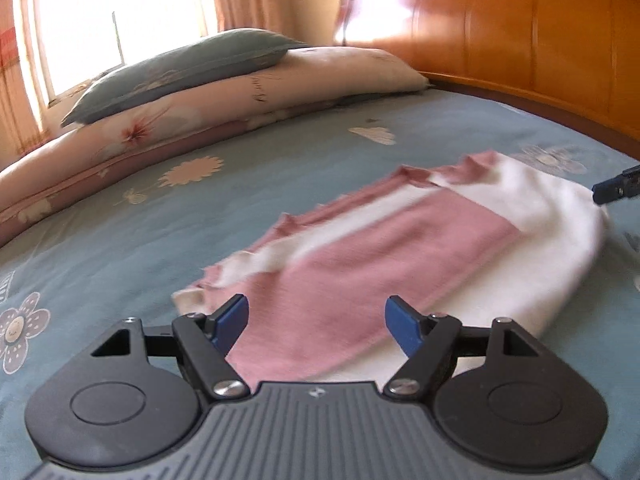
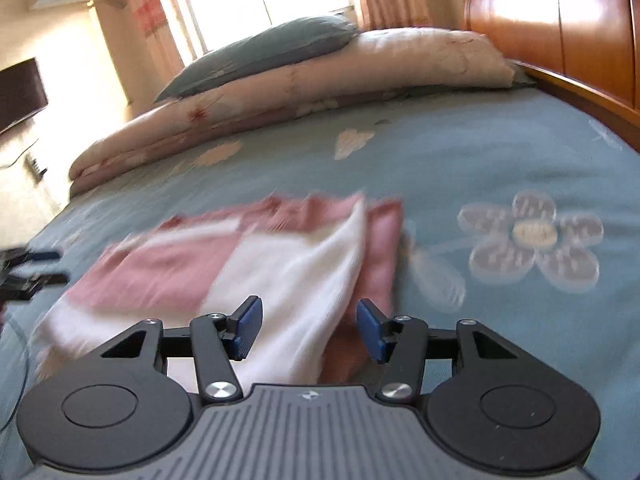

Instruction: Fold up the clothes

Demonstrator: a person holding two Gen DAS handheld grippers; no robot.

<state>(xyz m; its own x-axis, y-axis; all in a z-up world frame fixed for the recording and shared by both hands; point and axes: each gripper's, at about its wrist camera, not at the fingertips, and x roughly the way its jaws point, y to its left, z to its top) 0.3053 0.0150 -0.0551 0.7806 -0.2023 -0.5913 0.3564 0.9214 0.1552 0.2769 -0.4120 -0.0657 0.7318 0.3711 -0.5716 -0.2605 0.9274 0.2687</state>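
Observation:
A pink and white garment (image 1: 400, 240) lies folded on the blue flowered bed sheet (image 1: 280, 168). My left gripper (image 1: 318, 316) hovers open over the garment's near pink edge, with nothing pinched between its blue pads. In the right wrist view the same garment (image 2: 280, 264) shows a white folded layer over pink. My right gripper (image 2: 310, 320) stands open at that white fold, and the cloth runs between its fingers without visible pressure from the pads. The right gripper's tip (image 1: 616, 188) shows at the garment's far right side. The left gripper (image 2: 32, 268) is seen at the left edge.
A rolled floral quilt (image 1: 200, 120) with a grey-blue pillow (image 1: 180, 68) on top lies along the far side of the bed. A wooden headboard (image 1: 520, 28) rises at the right. Behind is a bright window (image 1: 120, 20) with curtains.

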